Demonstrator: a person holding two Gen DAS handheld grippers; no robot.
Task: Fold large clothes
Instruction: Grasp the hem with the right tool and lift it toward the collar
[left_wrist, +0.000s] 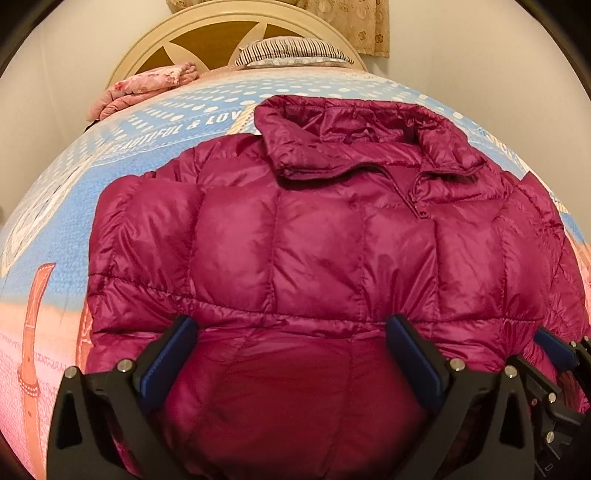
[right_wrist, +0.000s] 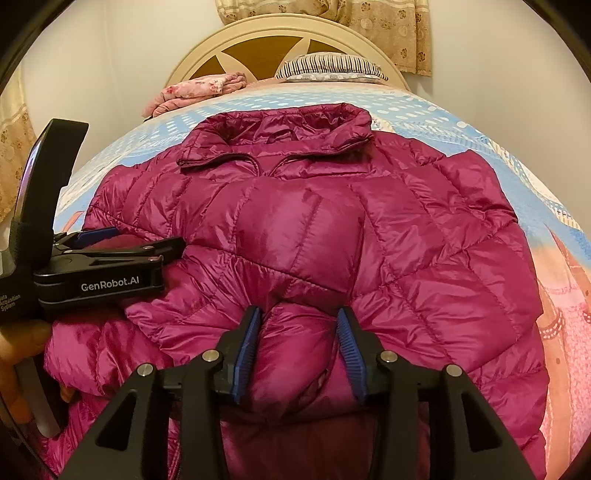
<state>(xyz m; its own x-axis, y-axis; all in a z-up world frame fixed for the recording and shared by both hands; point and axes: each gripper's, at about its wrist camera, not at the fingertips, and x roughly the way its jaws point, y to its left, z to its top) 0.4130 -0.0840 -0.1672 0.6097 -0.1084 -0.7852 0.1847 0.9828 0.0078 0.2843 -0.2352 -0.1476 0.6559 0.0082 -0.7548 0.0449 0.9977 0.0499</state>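
Right now I am working both claws over the magenta puffer jacket (right_wrist: 332, 229), which is lying front-up on the bed (left_wrist: 55, 206) with its collar (left_wrist: 354, 144) far ahead of the fingertips. My right gripper (right_wrist: 300, 347) is standing partly open, a raised puff of the lower front bulging between its blue pads (right_wrist: 246, 350); whether it is truly pinching, I cannot tell. My left gripper (left_wrist: 291, 354) is gaping wide, straddling the hem region, gripping nothing. Likely I am bunching the bottom edge so it can be carried toward the collar.
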